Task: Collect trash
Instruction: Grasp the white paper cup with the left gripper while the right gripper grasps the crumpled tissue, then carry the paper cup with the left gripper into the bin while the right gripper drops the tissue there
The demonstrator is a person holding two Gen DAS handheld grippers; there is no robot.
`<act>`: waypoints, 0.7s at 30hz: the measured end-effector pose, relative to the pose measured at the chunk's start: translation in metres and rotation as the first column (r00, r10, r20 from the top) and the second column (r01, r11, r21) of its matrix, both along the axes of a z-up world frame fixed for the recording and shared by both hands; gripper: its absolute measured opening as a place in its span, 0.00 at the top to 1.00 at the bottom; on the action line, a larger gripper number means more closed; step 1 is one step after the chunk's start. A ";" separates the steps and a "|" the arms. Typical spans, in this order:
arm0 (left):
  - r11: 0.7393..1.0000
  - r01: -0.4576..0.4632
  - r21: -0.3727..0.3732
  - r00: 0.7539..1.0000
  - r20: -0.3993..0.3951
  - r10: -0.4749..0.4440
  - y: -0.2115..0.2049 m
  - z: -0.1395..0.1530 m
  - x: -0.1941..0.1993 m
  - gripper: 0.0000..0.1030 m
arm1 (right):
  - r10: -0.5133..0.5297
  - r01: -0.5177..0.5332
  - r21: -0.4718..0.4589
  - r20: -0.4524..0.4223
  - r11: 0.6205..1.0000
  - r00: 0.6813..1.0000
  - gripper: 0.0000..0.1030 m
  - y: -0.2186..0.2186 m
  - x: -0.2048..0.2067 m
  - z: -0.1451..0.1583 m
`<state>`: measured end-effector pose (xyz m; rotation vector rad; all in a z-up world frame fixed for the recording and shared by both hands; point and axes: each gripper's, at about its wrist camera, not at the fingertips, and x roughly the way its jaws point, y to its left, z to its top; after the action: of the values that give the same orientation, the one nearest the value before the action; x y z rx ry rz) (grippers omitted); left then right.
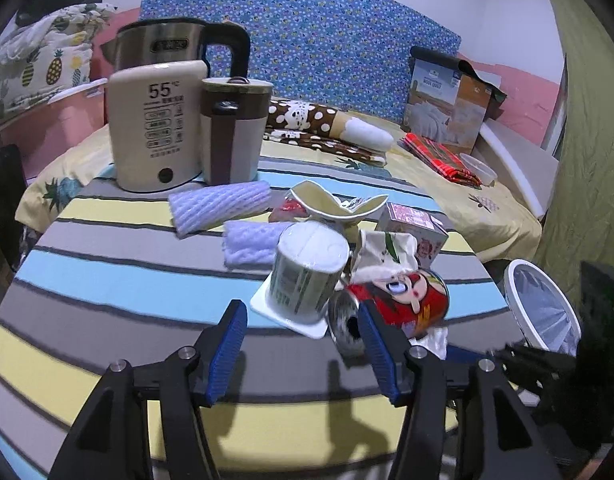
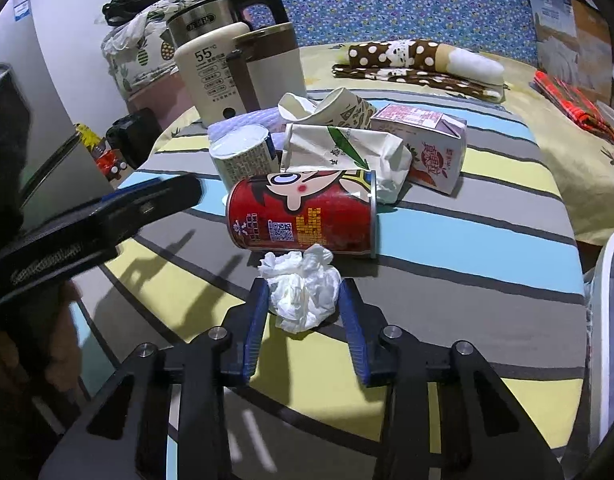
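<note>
1. The cream plastic water heater point(image 1: 153, 128) carries a large black "55°C" above rows of small print too fine to read; the steel electric kettle point(image 1: 163, 46) behind it has a dark brand plate I cannot make out.
2. The red cartoon-faced metal can point(image 2: 303, 214) lies on its side on the striped tablecloth point(image 2: 467, 240), showing a QR code.
3. The crumpled white tissue point(image 2: 303, 290) sits just in front of that can, creased and balled.
4. The right gripper point(image 2: 303, 308) has its blue pads against both sides of the tissue, grasping it.
5. The left gripper point(image 1: 301, 344) is spread wide with nothing between its jaws, near the upturned white printed cup point(image 1: 307, 276).
6. A white-rimmed bin point(image 1: 539, 304) stands beside the table.
</note>
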<state>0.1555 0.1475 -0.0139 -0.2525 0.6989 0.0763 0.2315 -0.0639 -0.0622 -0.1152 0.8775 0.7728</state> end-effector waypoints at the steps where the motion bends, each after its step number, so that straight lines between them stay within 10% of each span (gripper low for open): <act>1: 1.000 0.007 -0.007 1.000 0.001 -0.007 0.000 0.000 0.005 0.43 | 0.003 -0.003 0.002 0.005 1.000 1.000 0.70 -0.002 -0.001 0.001; 21: 1.000 -0.003 -0.009 0.999 -0.034 0.003 0.003 -0.015 0.055 0.48 | -0.047 0.049 0.072 -0.036 0.996 0.998 0.77 -0.036 0.004 0.002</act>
<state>0.2110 0.1501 -0.0286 -0.2619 0.7328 0.0803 0.2354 -0.1004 -0.0604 -0.0167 0.8805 0.7625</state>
